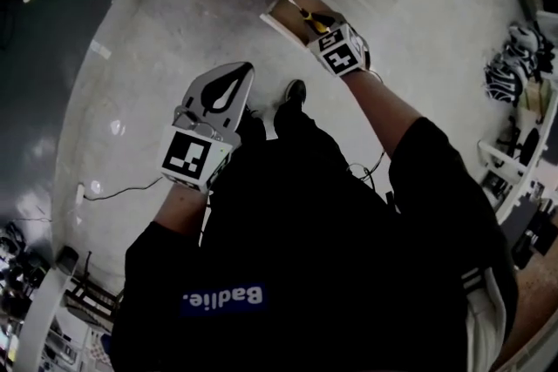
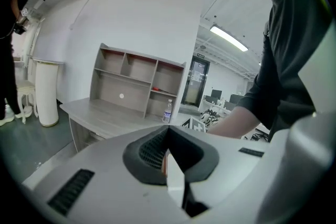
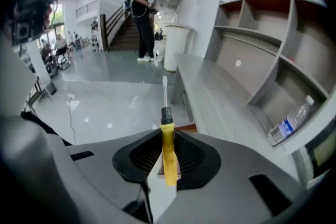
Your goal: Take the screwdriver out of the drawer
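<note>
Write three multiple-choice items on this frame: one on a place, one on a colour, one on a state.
1. Where is the water bottle?
A. On the floor
B. In a compartment of the shelf unit
C. In the drawer

2. What colour is the handle of the screwdriver?
A. Red
B. Blue
C. Yellow

3. What state is the right tool in?
A. Shut on the screwdriver
B. Open and empty
C. Shut on the bottle

Answers:
1. B, the bottle is in a lower compartment of the shelf unit.
2. C, the handle between the jaws is yellow.
3. A, the jaws clamp the handle and the shaft points out ahead.
</note>
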Motion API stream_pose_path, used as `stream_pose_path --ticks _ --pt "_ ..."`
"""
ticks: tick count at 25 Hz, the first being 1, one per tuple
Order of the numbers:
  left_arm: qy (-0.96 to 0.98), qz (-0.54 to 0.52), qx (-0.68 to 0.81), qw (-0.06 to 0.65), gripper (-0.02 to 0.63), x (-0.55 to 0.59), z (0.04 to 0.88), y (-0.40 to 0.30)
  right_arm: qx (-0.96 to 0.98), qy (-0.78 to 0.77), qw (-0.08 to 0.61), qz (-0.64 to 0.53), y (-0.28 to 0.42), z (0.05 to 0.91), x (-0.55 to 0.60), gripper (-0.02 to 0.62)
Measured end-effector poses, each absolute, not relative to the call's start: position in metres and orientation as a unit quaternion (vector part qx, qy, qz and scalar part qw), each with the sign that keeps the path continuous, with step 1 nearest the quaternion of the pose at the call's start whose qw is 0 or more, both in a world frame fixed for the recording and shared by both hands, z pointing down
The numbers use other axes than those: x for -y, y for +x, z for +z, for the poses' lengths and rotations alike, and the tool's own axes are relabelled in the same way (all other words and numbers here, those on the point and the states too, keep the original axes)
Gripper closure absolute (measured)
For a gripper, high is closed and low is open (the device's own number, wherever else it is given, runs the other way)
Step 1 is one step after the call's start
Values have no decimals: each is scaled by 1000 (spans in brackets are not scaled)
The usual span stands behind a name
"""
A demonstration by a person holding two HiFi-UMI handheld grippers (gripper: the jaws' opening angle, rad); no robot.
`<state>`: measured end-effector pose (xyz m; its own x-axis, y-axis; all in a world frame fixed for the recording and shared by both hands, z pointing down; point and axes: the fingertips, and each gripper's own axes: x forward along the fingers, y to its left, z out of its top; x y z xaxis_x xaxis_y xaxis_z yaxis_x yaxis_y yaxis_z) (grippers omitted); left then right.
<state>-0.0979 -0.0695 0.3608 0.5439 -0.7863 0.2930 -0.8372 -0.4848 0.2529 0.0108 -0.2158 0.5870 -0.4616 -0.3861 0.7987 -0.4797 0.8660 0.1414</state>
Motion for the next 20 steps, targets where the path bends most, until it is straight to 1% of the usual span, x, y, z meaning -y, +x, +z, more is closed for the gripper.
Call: stream_pose_path --ticks 3,8,14,20 --pt "867 67 462 175 604 76 350 -92 870 274 400 91 13 551 205 499" --pt "879 64 446 157 604 86 339 -80 893 294 319 123 18 490 188 499" --pt "889 60 428 154 604 98 324 -58 914 292 250 126 28 427 168 499" --pt "897 53 410 154 604 104 312 -37 930 287 196 119 36 377 156 499"
